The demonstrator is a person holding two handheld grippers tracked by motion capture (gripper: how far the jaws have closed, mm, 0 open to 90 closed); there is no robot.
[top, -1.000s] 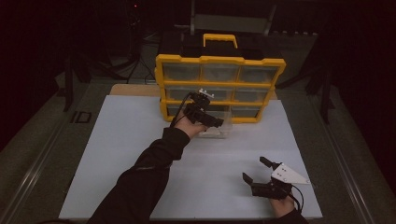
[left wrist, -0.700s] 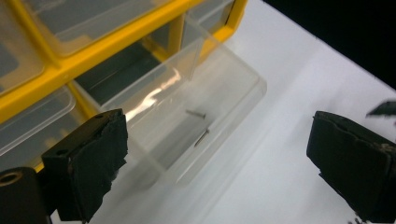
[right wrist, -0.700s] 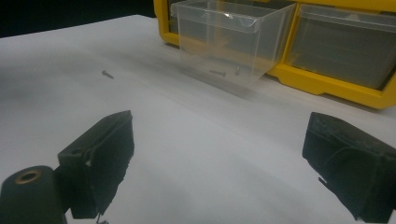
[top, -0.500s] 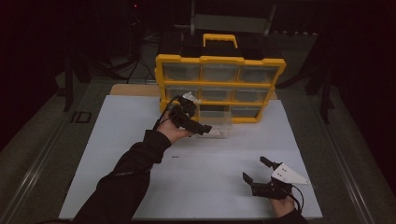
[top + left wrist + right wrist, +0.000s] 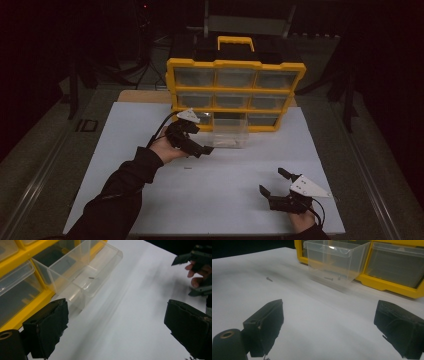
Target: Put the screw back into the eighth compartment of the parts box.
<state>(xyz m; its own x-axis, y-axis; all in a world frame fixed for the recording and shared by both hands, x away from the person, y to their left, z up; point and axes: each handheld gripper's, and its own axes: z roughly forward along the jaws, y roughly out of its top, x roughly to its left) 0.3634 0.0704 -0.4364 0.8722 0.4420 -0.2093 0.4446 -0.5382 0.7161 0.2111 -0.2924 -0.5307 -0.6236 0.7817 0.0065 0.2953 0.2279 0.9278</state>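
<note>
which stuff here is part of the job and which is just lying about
In the job:
clear drawer, pulled out
loose screw on the white table
yellow organiser
left gripper, open

Lying about:
right gripper, open, idle
black case behind

Dim room, slight motion blur

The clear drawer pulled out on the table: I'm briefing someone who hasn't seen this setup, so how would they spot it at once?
Find the yellow organizer standing at the far edge of the white table. At the foot of its bottom row, in the middle, stands the clear drawer. Unlike the other drawers, it is out of its slot, on the table.
</note>
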